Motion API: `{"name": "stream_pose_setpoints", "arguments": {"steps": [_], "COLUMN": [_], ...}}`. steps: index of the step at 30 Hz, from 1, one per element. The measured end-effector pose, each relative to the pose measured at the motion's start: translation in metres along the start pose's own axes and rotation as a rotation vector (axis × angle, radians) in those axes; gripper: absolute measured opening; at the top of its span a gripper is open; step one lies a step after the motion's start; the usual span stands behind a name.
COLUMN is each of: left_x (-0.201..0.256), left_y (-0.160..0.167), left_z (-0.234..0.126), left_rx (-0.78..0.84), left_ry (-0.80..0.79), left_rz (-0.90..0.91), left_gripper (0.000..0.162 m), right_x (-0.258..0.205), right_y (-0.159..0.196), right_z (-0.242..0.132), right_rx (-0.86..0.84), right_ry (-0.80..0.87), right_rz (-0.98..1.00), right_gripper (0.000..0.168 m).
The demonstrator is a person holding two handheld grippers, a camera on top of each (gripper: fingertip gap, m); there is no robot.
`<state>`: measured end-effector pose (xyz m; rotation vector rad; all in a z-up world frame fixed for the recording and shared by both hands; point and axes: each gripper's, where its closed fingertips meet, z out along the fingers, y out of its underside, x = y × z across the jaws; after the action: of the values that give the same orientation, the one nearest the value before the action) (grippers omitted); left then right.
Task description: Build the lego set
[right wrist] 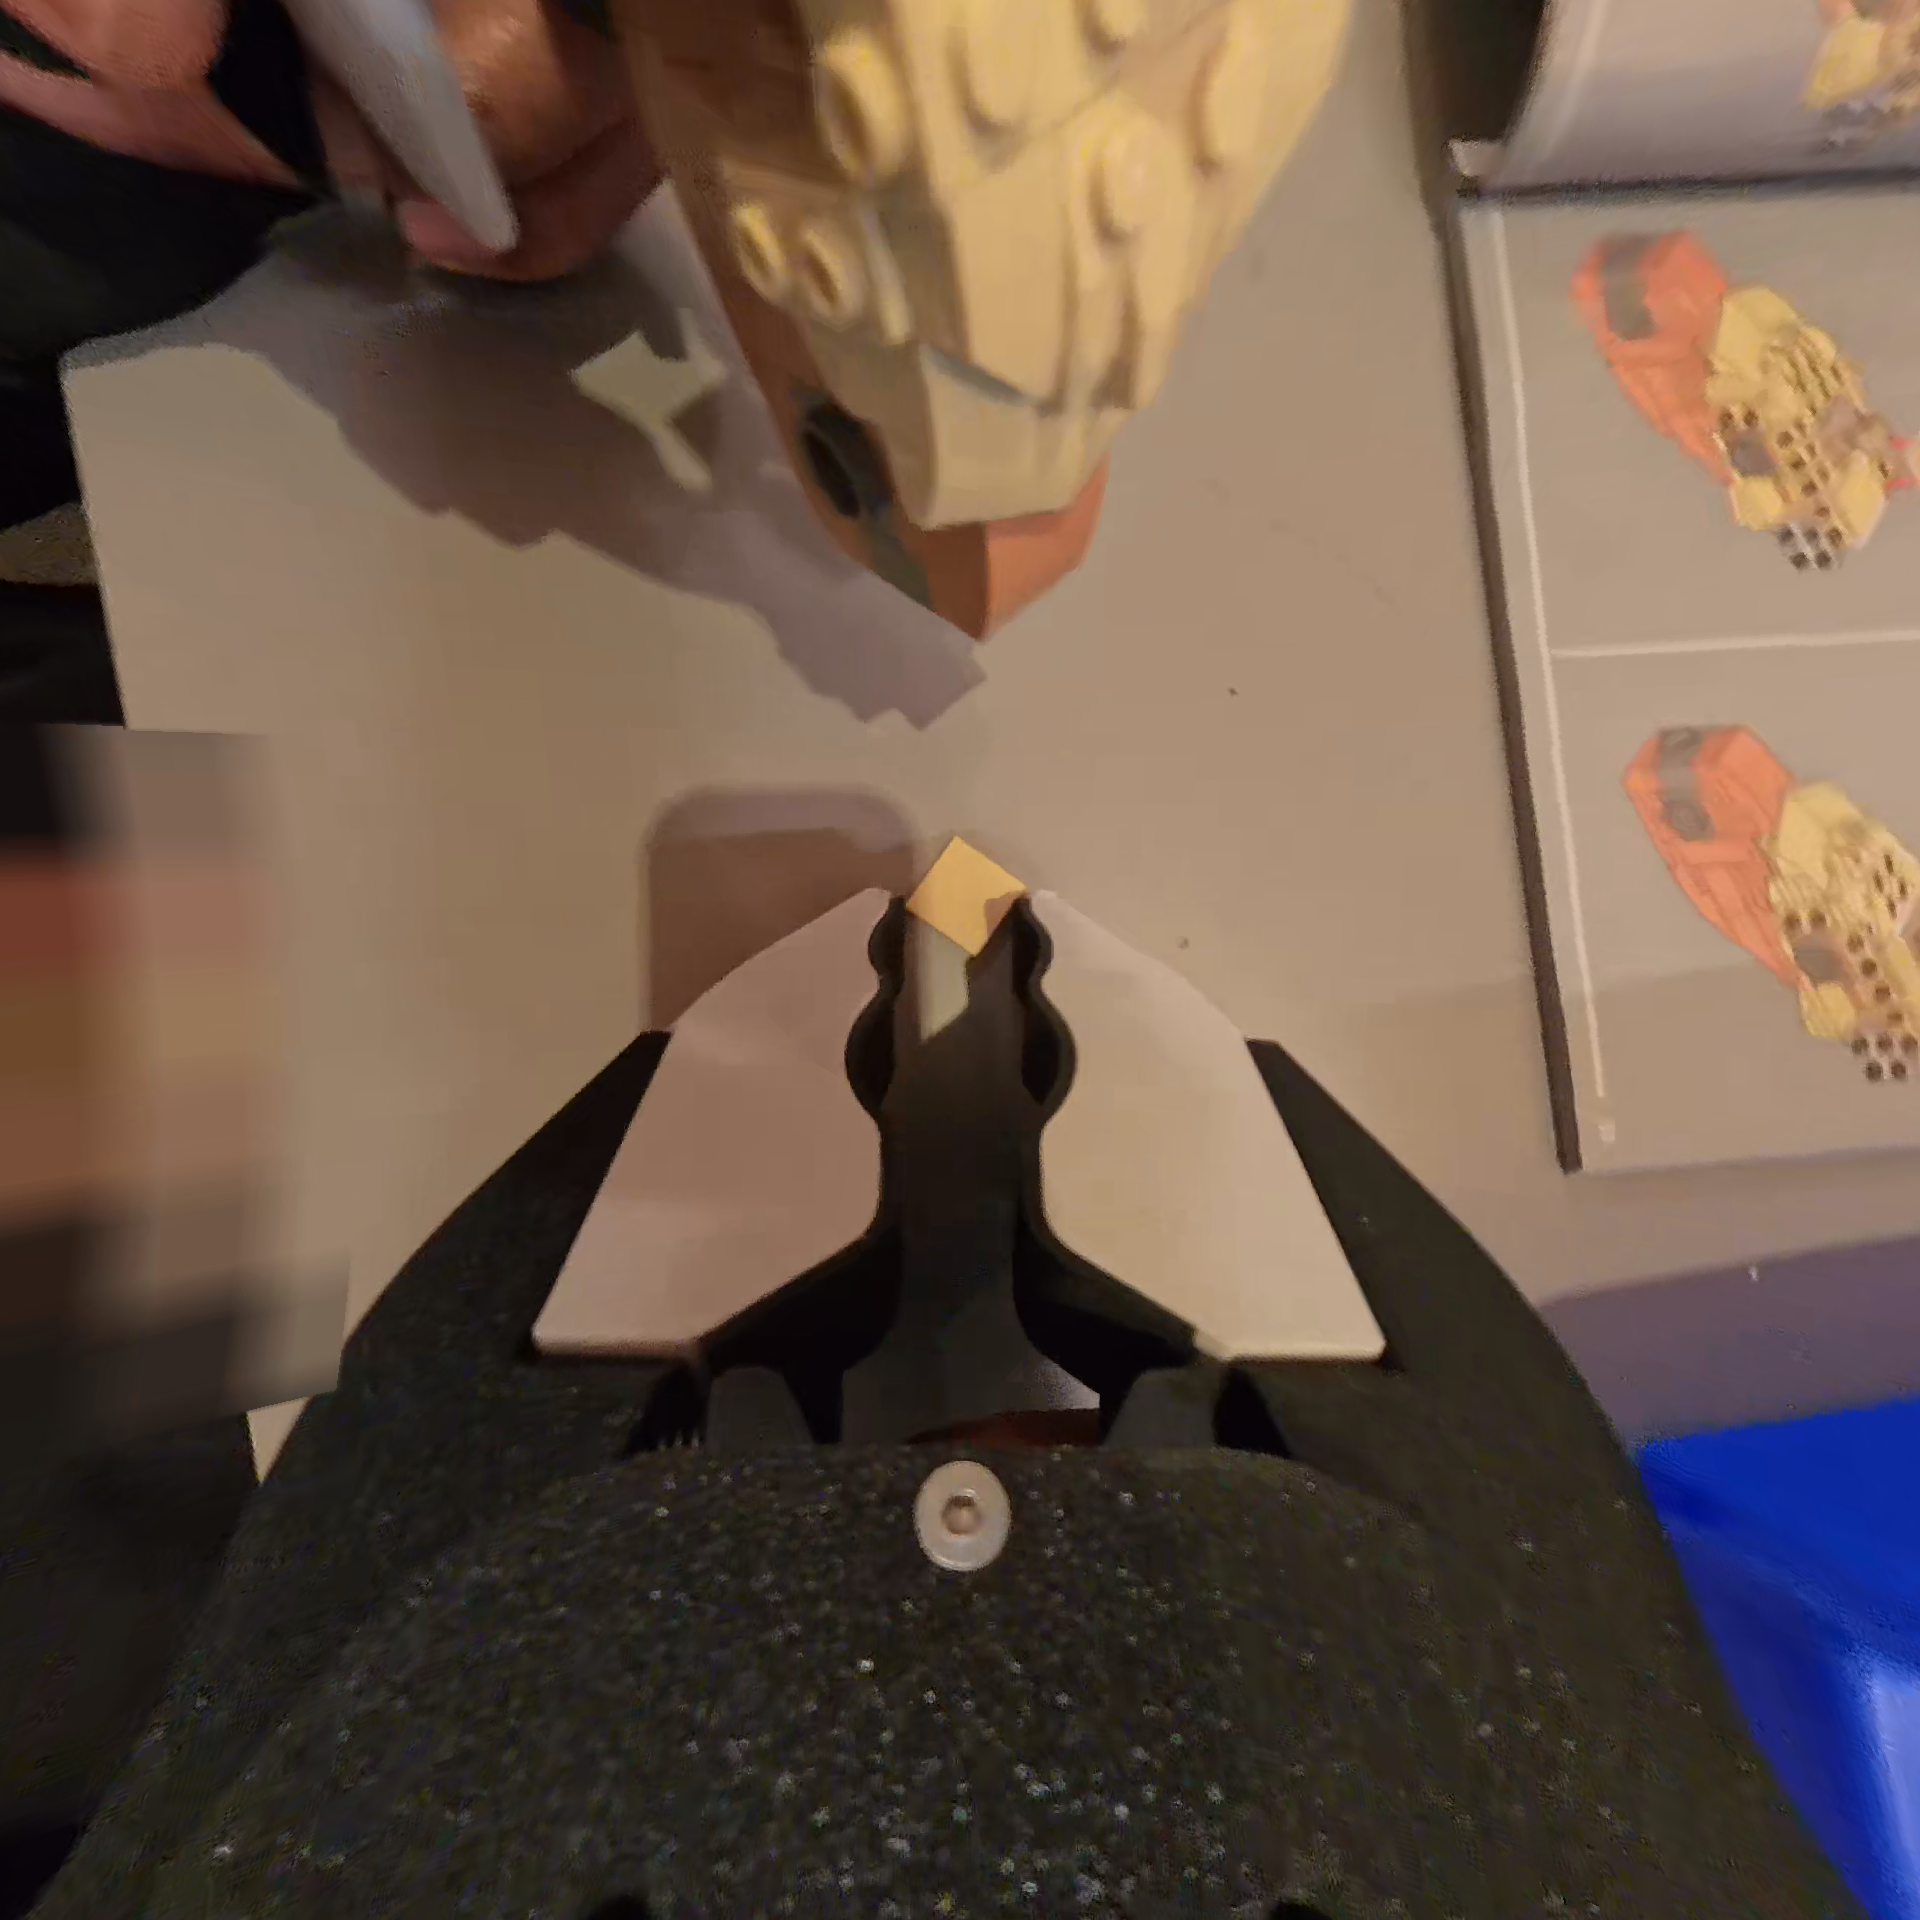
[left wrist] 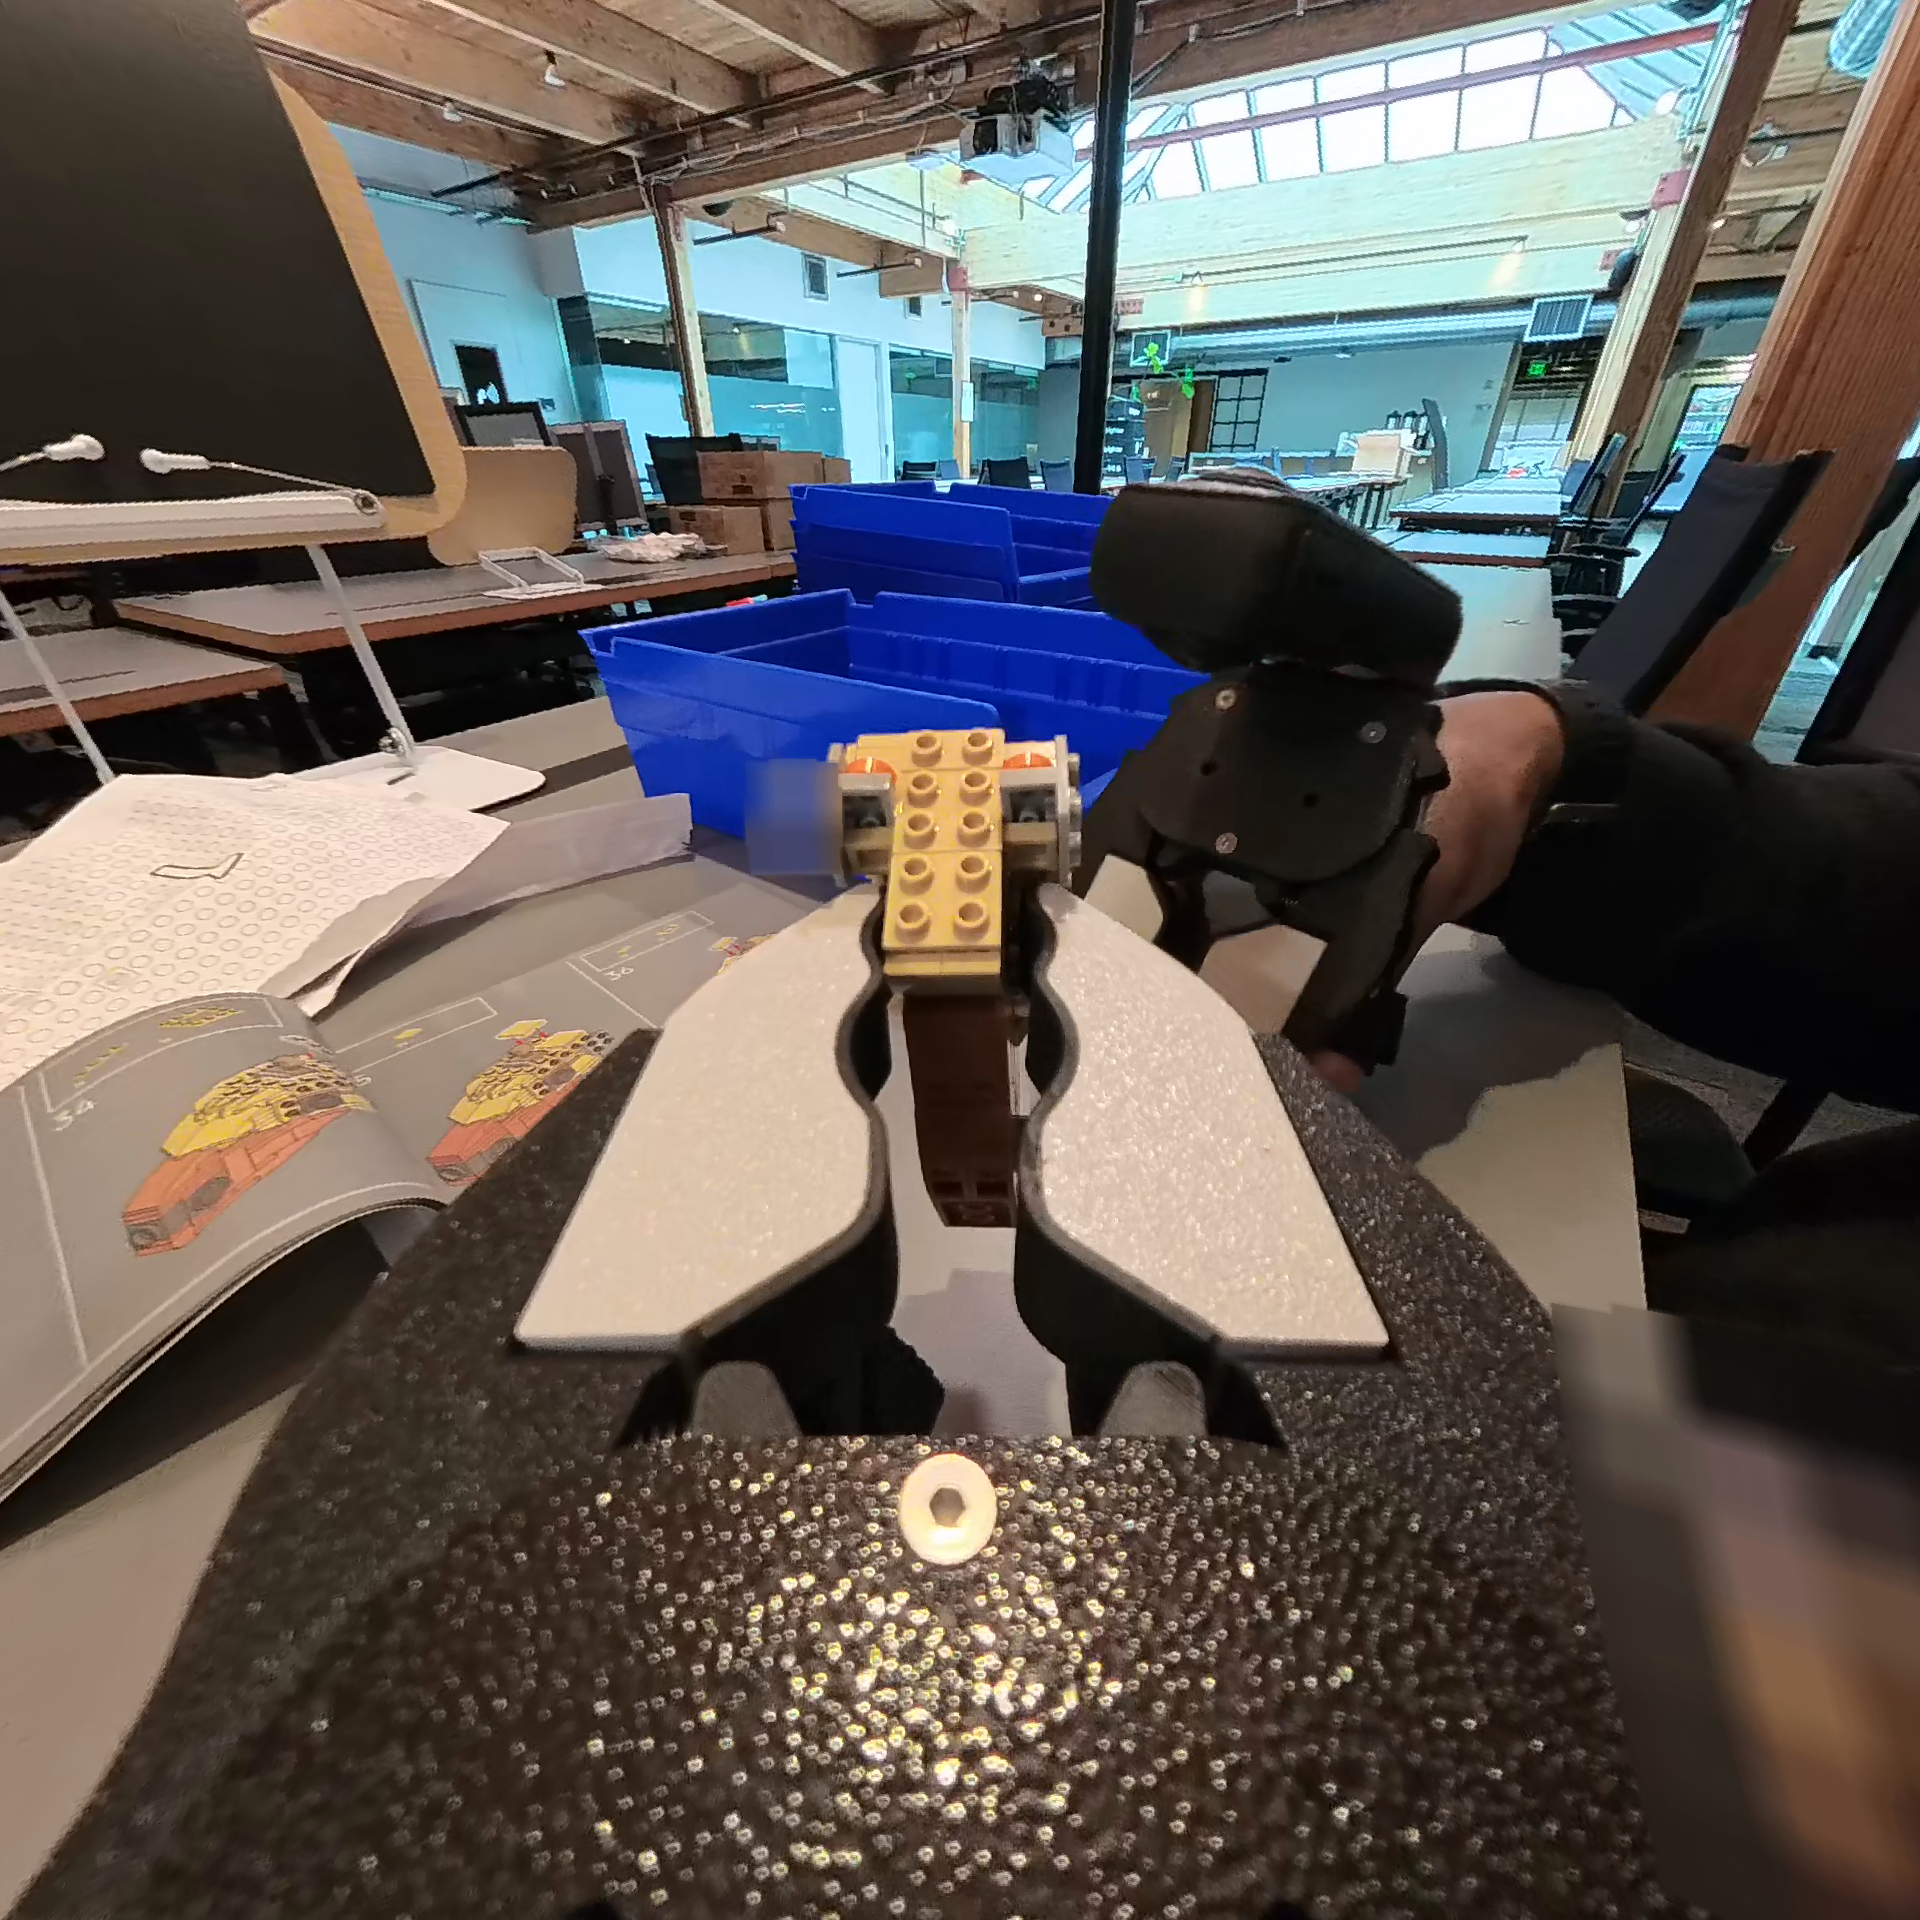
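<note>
Left wrist view shows the grey table (left wrist: 1538, 997) with blue bins (left wrist: 831, 675) at the back, an open manual (left wrist: 260, 1122) on the left, and the left gripper (left wrist: 951, 935) clamped on the model (left wrist: 945, 831), a tan studded top over a brown body, held up off the table. The right gripper (left wrist: 1278, 790) hangs just beside it, tips down toward the table.

Right wrist view looks straight down: the right gripper (right wrist: 961, 909) has its jaws narrow, pinching a small tan tile (right wrist: 964, 894) at the very tips, just above the table. The model (right wrist: 987, 260) looms above and ahead, apart from the tile.

To seat the tile well, I'd say the grip looks shallow and cornerwise, so it should rise slowly, be squared to the studs before pressing, and the left gripper should brace the model firmly against the push.
</note>
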<state>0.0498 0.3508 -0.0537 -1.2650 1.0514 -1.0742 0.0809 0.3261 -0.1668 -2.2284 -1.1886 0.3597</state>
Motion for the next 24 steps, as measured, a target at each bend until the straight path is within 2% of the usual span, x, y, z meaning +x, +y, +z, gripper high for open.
{"name": "stream_pose_setpoints", "arguments": {"steps": [5, 13, 22, 24], "left_x": [-0.0008, -0.0007, 0.0003, 0.0008], "left_y": [-0.0054, -0.0078, -0.0093, -0.0097], "left_z": [-0.0031, -0.0034, -0.0042, -0.0043], "left_rx": [0.034, 0.046, 0.055, 0.058], "left_ry": [-0.002, -0.009, -0.004, -0.002], "left_rz": [-0.004, 0.01, 0.009, 0.008], "left_gripper": [0.021, 0.021, 0.021, 0.021], "right_x": [0.0005, -0.0025, 0.0041, 0.0022], "right_y": [-0.003, -0.0072, -0.0039, -0.004], "right_z": [0.0016, -0.0024, 0.0021, 0.0032], "right_rx": [0.011, 0.029, 0.006, -0.011], "right_ry": [-0.031, -0.001, 0.142, 0.15], "right_rz": [-0.061, 0.121, 0.187, 0.167], "right_gripper": [0.026, 0.027, 0.028, 0.023]}}
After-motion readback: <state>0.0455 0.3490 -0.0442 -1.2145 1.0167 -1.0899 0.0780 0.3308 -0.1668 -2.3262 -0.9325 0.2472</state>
